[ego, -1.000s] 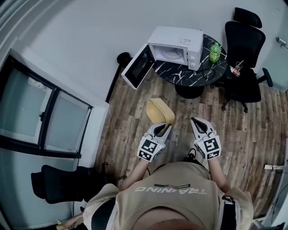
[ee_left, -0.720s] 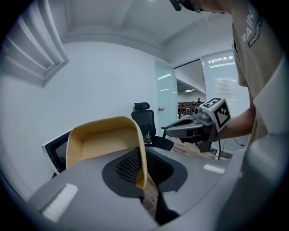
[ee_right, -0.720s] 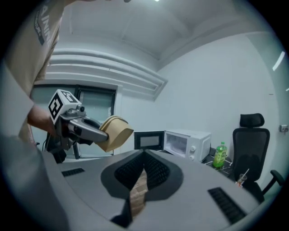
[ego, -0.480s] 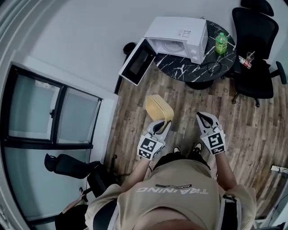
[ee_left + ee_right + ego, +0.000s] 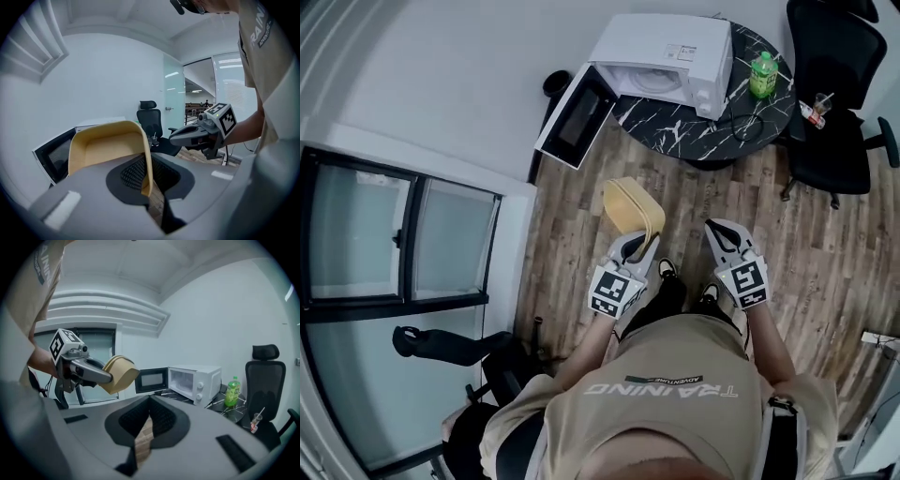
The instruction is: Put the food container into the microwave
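**A:** Where's the food container [image 5: 633, 206] sitting right now?

**B:** It's hanging mid-frame in the head view, above the wood floor. It's well apart from the microwave [image 5: 666, 56], which is standing with its door [image 5: 574, 117] open on the table [image 5: 741, 127] at the top of the frame. The left gripper [image 5: 634, 251] is pinching one side wall at the rim, with one jaw inside and one outside.

**A:** And the other one?

**B:** The right gripper [image 5: 719, 231] is carrying nothing. Its jaws are resting almost together, with only a sliver of floor showing between them.

**A:** How is it going to handle?

**B:** I'm judging it light and thin-walled, probably a little flexible. A pinch on a single wall may be letting it sag or swing. Gripping deep over the rim near a corner, where the wall is stiffest, is looking like the safer hold.

**A:** What's it looking like?

**B:** It's showing as a pale tan tub with rounded corners and no lid. It's appearing empty inside, and it's being held tipped on its side.
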The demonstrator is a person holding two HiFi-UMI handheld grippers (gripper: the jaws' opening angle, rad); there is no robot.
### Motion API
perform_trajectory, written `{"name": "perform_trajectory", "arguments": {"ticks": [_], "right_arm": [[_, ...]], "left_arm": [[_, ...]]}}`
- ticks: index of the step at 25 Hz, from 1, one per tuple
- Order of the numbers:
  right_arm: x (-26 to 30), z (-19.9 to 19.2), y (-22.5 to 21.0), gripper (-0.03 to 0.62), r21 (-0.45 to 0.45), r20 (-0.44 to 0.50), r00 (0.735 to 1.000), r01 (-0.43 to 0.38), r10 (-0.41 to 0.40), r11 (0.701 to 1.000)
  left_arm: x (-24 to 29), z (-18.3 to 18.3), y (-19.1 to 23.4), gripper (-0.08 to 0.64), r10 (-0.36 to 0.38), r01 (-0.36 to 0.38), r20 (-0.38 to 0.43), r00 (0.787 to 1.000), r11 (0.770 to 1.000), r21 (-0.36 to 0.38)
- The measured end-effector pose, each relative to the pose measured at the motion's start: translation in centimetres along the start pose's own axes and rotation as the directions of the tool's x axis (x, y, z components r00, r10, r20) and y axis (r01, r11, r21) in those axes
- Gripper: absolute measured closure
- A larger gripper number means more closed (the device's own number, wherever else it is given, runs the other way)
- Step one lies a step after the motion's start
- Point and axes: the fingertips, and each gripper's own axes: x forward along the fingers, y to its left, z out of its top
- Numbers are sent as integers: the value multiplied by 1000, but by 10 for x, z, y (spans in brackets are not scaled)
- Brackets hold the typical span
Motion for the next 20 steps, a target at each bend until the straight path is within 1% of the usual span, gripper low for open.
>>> {"name": "perform_trajectory", "arguments": {"ticks": [3, 7, 10, 16, 20], "right_arm": [[15, 13, -8, 581, -48, -16, 1000, 17, -18, 999], [45, 43, -16, 581, -83, -1, 998, 59, -60, 995], [73, 60, -15, 581, -92, -1, 997, 75, -75, 993], [136, 74, -10, 581, -84, -15, 994, 111, -113, 990], [168, 77, -8, 581, -77, -36, 991, 128, -131, 989]], "left_arm": [[5, 6, 22, 531, -1, 2, 37, 999, 1000, -6], [6, 12, 64, 531, -12, 8, 59, 998, 998, 69], [10, 10, 96, 531, -25, 19, 67, 997, 996, 88], [18, 11, 145, 531, -112, 103, 76, 991, 988, 116], [27, 0, 164, 531, -160, 153, 77, 984, 984, 95]]}}
